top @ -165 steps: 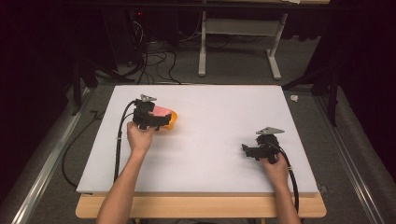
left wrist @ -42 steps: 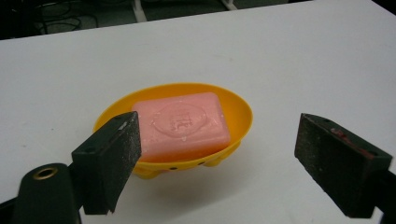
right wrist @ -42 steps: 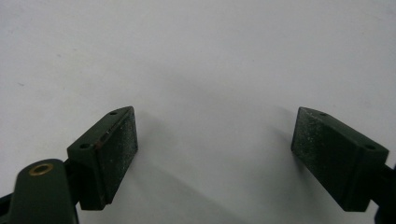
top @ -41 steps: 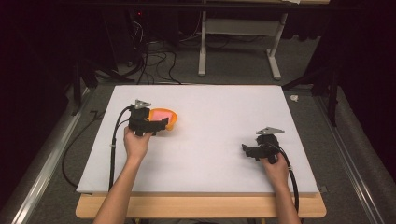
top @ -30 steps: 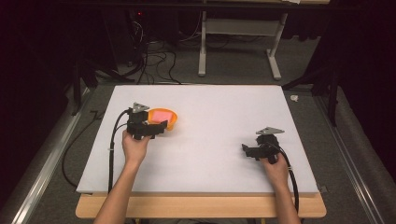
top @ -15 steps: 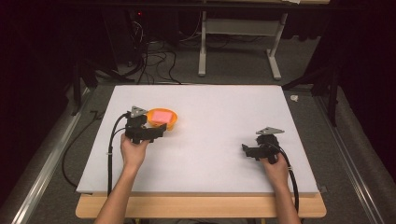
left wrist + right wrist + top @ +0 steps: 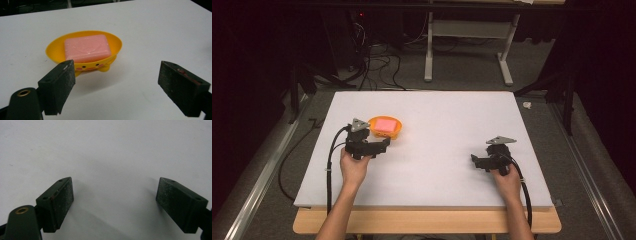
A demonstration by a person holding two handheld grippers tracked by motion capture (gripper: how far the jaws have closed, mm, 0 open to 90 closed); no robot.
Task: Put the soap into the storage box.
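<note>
You have drawn your left gripper (image 7: 113,85) back off the yellow soap dish (image 7: 83,50) holding pink soap (image 7: 87,48), jaws spread, dish just ahead, release seemingly done; right gripper (image 7: 113,205) rests, jaws spread.

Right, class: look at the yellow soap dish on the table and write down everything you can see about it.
The soap dish is an oval, shallow, bright yellow bowl that looks like plastic, with a small duck-like face and stubby feet on its near side. It stands upright on the white table, toward the far left. A pink bar of soap lies flat in it. The open left tongs sit just in front, not touching it.
</note>
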